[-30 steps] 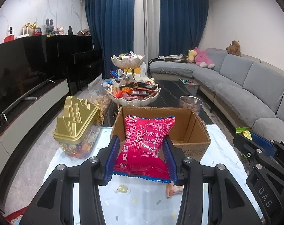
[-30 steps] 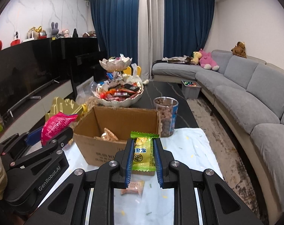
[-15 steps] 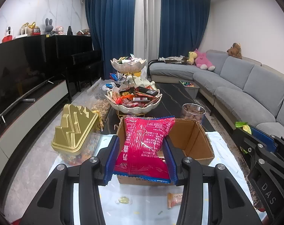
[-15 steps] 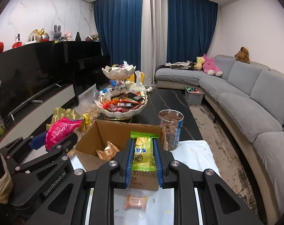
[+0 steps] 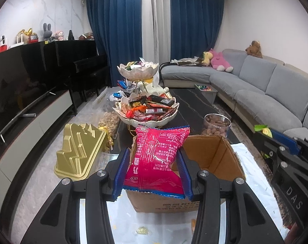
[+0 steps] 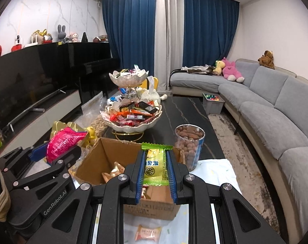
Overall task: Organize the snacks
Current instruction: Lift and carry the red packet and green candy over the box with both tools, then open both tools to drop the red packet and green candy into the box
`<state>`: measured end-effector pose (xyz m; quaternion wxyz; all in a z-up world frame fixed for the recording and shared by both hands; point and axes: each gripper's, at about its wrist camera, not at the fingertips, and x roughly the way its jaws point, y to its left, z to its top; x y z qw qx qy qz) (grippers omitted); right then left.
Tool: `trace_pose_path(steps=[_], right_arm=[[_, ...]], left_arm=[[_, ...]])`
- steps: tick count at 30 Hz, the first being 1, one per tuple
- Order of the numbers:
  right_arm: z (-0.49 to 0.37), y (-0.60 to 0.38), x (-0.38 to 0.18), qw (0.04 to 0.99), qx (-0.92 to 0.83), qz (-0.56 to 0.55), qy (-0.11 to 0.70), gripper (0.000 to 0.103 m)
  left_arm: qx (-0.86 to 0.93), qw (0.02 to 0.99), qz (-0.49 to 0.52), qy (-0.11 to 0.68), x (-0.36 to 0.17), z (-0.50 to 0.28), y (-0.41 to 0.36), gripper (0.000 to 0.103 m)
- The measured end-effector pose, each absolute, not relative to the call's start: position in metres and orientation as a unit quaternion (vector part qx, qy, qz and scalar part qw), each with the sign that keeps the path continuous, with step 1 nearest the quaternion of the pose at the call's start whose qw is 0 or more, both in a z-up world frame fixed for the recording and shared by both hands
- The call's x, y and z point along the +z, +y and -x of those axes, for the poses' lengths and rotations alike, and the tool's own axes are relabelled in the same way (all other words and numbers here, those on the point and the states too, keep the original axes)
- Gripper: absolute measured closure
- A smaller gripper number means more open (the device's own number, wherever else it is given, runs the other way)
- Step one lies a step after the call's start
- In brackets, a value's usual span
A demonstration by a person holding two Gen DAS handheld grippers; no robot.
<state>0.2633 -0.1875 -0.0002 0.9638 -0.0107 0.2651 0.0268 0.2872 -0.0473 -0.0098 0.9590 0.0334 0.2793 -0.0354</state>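
Observation:
My left gripper (image 5: 152, 158) is shut on a red snack bag (image 5: 156, 156) and holds it above the near left edge of an open cardboard box (image 5: 216, 158). My right gripper (image 6: 155, 162) is shut on a yellow-green snack packet (image 6: 155, 162) and holds it over the same box (image 6: 99, 158), which has a few wrapped snacks inside. The left gripper with its red bag also shows at the left of the right wrist view (image 6: 62, 144). The right gripper shows at the right of the left wrist view (image 5: 275, 140).
A two-tier bowl stand (image 6: 131, 120) full of snacks stands behind the box on the dark table. A clear jar of nuts (image 6: 189, 144) is at the box's right. A gold-lidded container (image 5: 78, 148) is at its left. Small sweets (image 6: 147, 232) lie on the white cloth. A sofa (image 6: 275, 109) runs along the right.
Both grippers have risen and moved forward toward the box with their snacks still held. The box now sits lower and closer beneath them.

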Motion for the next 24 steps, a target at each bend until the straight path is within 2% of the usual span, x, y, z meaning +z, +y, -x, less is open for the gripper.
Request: trace_pose_path(steps=[24], right_arm=[[-0.338,-0.185,-0.038,0.938,0.053,0.026,0.343,0.08]], left_arm=[[-0.077,0.923,-0.05,0.375,-0.054,-0.354,-0.054,0.057]])
